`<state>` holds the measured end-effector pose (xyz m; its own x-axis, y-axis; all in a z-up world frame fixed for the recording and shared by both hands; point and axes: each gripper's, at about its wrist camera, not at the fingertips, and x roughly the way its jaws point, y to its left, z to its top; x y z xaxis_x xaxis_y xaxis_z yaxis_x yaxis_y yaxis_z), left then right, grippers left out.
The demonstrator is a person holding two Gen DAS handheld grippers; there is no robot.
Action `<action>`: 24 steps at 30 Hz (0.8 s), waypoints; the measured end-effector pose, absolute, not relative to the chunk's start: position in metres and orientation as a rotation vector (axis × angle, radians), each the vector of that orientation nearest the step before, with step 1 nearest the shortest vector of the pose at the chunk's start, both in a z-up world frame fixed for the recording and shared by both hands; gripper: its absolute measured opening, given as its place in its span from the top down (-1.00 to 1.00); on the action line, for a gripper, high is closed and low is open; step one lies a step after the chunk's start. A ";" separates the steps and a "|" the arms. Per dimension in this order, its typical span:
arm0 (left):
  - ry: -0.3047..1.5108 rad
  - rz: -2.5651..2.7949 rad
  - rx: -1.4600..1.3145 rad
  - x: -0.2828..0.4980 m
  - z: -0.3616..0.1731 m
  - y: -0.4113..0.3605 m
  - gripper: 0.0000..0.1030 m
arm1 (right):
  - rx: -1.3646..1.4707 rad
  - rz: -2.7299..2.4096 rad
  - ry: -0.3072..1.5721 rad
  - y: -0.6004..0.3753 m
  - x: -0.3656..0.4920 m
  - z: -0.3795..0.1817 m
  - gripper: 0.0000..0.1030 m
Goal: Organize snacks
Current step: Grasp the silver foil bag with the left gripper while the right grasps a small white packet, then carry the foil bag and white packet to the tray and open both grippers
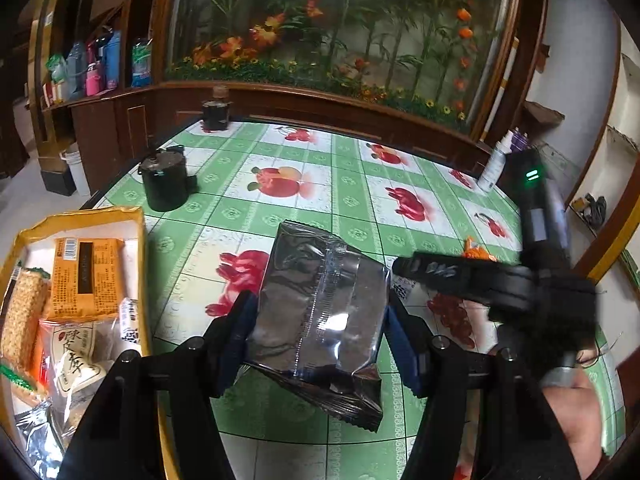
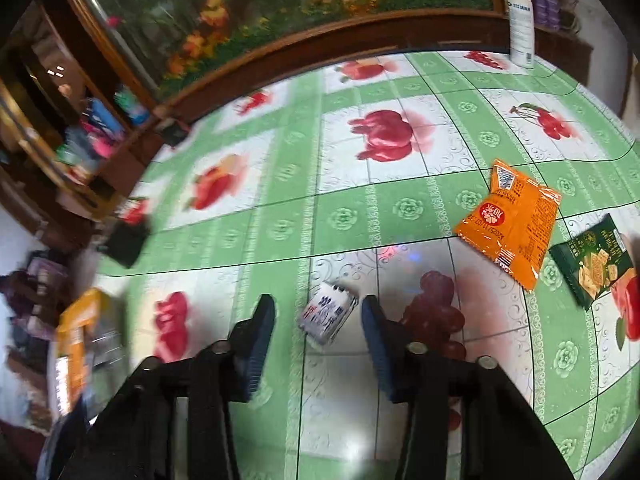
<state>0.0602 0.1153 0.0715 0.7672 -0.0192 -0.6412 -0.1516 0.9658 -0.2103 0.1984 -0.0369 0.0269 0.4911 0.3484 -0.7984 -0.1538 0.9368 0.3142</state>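
Snack sorting, two grippers over the tablecloth (image 2: 400,208).
Left gripper (image 1: 320,312) is clamping a silver packet (image 1: 320,304) right of the yellow box (image 1: 140,240); right gripper (image 2: 318,316) is straddling a small white packet (image 2: 328,314), pads apart from it.

Both wrist cameras look steeply down, close over the table (image 1: 344,200). Both share its green fruit-print cloth (image 2: 360,208) and flower cabinet (image 1: 340,20).

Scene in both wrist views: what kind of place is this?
Likely a home living or dining room: a table under a green fruit-print oilcloth, a wooden cabinet framing a big flower display, and shelves of household bottles.
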 end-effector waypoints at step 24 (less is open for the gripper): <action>0.718 0.035 -0.285 0.061 0.068 0.118 -0.21 | 0.193 0.415 0.924 -0.067 0.118 0.028 0.59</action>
